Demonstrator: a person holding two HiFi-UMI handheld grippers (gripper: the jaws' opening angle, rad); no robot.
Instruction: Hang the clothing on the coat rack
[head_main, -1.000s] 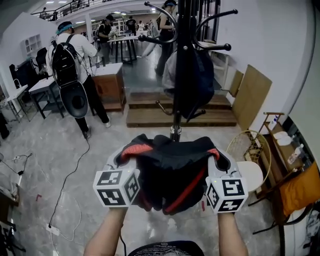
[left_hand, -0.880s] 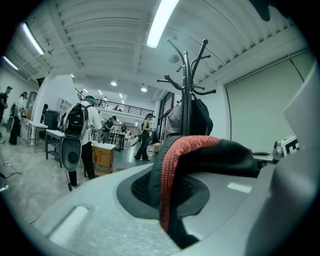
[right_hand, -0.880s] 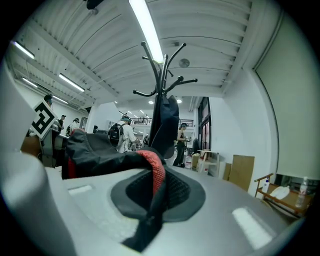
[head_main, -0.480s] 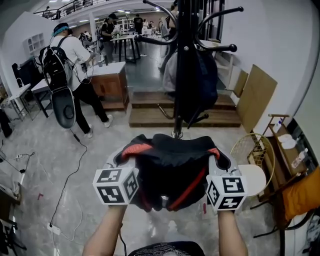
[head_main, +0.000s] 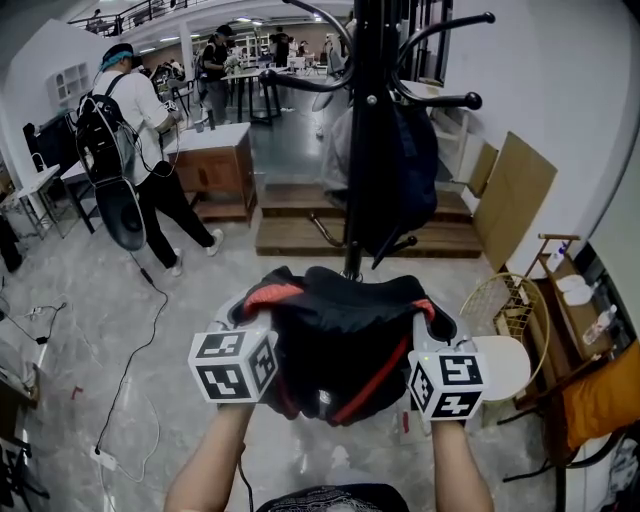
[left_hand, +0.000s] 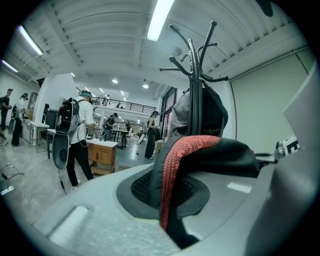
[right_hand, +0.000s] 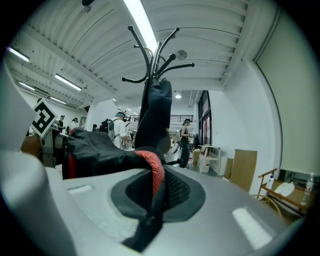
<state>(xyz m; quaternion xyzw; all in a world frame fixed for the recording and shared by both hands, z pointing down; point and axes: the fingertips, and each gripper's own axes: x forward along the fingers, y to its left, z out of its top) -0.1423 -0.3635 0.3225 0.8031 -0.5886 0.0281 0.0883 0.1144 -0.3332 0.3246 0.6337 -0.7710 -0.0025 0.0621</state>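
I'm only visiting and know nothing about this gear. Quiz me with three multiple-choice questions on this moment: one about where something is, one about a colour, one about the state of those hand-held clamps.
1. Where does the coat rack stand relative to the held garment?
A. Straight ahead, beyond it.
B. Behind the person.
C. Lying on the floor at left.

2. What colour is the black garment's trim?
A. Yellow.
B. Red.
C. White.

3. How are the left gripper and right gripper?
A. Both open, empty.
B. Only the left grips.
C. Both shut on the garment.

Answers: 1 A, the head view shows the rack upright beyond the garment; 2 B, red mesh edging shows in both gripper views; 3 C, each gripper view shows fabric pinched between its jaws.
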